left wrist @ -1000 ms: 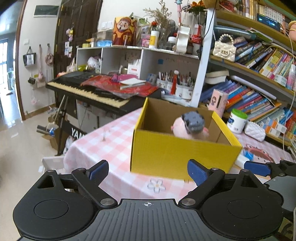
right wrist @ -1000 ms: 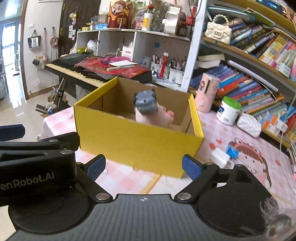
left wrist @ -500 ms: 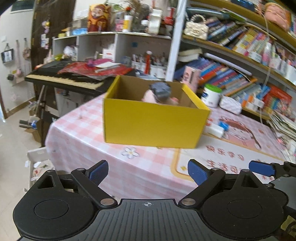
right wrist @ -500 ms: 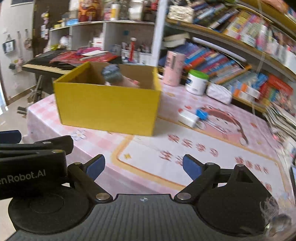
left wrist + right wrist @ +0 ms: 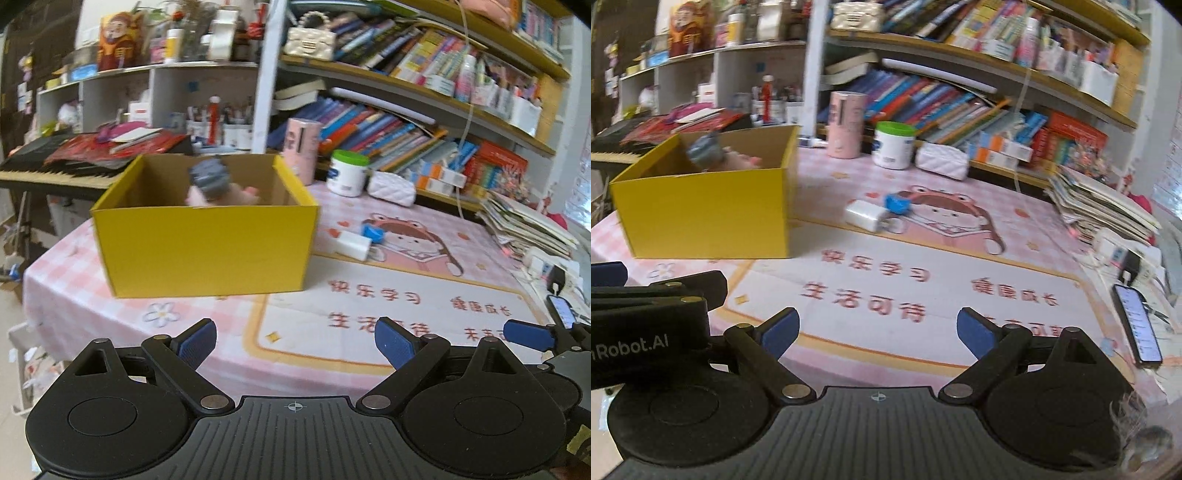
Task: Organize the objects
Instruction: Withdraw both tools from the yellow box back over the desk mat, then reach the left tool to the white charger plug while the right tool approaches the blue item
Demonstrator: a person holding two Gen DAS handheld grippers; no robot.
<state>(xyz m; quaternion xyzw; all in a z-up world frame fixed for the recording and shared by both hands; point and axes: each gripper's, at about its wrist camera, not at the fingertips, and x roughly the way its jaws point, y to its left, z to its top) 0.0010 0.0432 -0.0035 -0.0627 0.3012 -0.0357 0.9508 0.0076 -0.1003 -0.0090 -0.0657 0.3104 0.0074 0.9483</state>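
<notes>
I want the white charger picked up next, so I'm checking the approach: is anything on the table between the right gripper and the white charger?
Nothing visible blocks it. Between the right gripper and the white charger lies only the flat printed mat. The blue clip sits just behind the charger, and the yellow box stands off to the left.

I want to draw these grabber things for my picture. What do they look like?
Both are black plastic. The left gripper and the right gripper each have two slanted black arms with silver rivets, ending in blue fingers. Round discs sit on each side of a ribbed middle plate with a small crosshair mark. White lettering ending in "Robot.AI" shows on the left gripper's side in the right wrist view.
</notes>
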